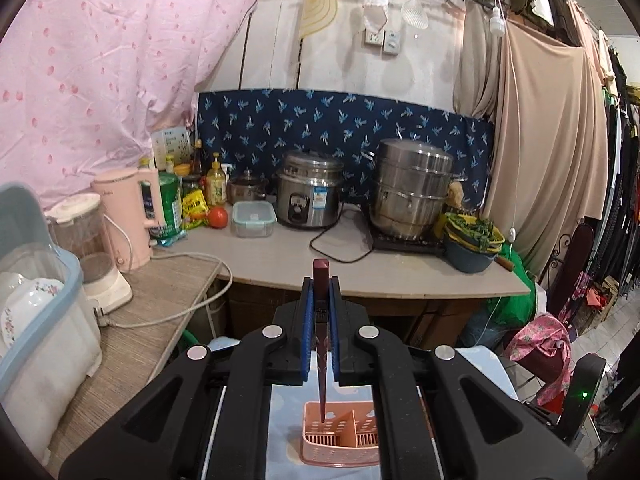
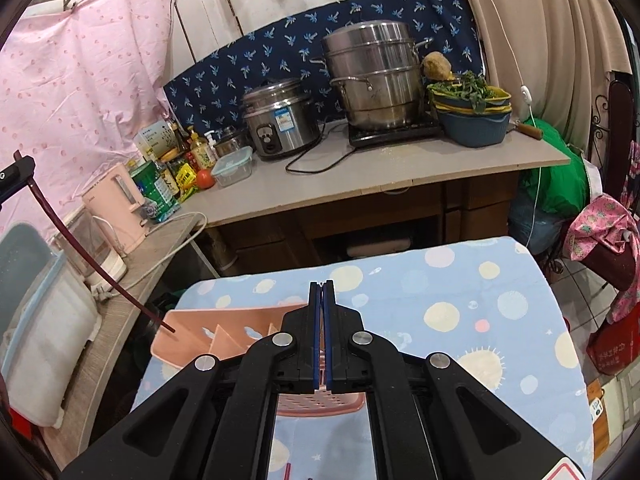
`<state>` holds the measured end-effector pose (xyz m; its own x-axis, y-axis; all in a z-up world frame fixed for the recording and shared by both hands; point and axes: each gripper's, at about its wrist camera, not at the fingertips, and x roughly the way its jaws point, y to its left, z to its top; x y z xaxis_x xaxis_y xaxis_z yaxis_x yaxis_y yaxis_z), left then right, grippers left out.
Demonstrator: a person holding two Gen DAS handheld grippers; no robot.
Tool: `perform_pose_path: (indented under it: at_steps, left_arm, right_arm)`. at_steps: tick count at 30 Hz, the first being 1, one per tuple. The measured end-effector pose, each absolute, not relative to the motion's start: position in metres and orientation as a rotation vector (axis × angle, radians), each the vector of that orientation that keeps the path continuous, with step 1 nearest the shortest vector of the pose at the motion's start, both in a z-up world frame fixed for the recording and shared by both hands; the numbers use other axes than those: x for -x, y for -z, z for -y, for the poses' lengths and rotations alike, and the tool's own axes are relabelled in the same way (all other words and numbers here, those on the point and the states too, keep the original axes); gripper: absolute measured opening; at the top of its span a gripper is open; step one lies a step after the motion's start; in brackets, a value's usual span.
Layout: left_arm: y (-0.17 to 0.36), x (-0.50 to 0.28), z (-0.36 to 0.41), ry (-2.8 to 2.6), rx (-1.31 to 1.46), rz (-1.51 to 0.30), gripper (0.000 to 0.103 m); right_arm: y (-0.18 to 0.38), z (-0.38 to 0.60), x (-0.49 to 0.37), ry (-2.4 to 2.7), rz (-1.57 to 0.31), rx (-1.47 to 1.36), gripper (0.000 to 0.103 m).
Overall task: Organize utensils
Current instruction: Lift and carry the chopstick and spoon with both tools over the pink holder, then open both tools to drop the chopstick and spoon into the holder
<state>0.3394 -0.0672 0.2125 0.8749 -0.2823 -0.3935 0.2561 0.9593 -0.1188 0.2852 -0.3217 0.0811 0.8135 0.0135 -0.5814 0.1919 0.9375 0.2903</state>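
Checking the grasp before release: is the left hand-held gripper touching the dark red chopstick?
Touching. The left wrist view shows the left hand-held gripper with its blue pads pressed against both sides of the chopstick, no gap visible.

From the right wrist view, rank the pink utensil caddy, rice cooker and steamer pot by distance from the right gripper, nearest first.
1. Pink utensil caddy: directly under the right gripper, slightly left.
2. Rice cooker: on the counter ahead, left.
3. Steamer pot: farther back, right.

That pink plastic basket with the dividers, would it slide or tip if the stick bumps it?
The pink slotted plastic basket looks thin and nearly empty, so probably light. It sits loose on smooth cloth, so likely slides. The dark red chopstick seems rigid, enough to nudge it.
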Motion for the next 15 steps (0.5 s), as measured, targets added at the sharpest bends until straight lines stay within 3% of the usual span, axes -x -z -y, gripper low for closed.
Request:
perform_pose_path:
  at_steps: [5,7,10,15]
  left_arm:
    - [-0.188,-0.348,0.07,0.279,0.056,-0.483,0.007]
    - [-0.182,-0.347,0.068,0.267,0.063,-0.487,0.01]
    - [-0.181,-0.344,0.059,0.237,0.084,-0.493,0.046]
    - [-0.18,-0.324,0.044,0.213,0.069,-0.5,0.055]
  right_arm:
    - [-0.07,0.323,-0.287,0.095,-0.636,-0.355,0.003]
    - [-0.07,0.323,-0.283,0.106,-0.628,-0.349,0.008]
    - [-0.074,0.325,-0.274,0.107,-0.618,-0.358,0.015]
    - [-0.087,0.323,-0.24,0.106,-0.592,-0.345,0.028]
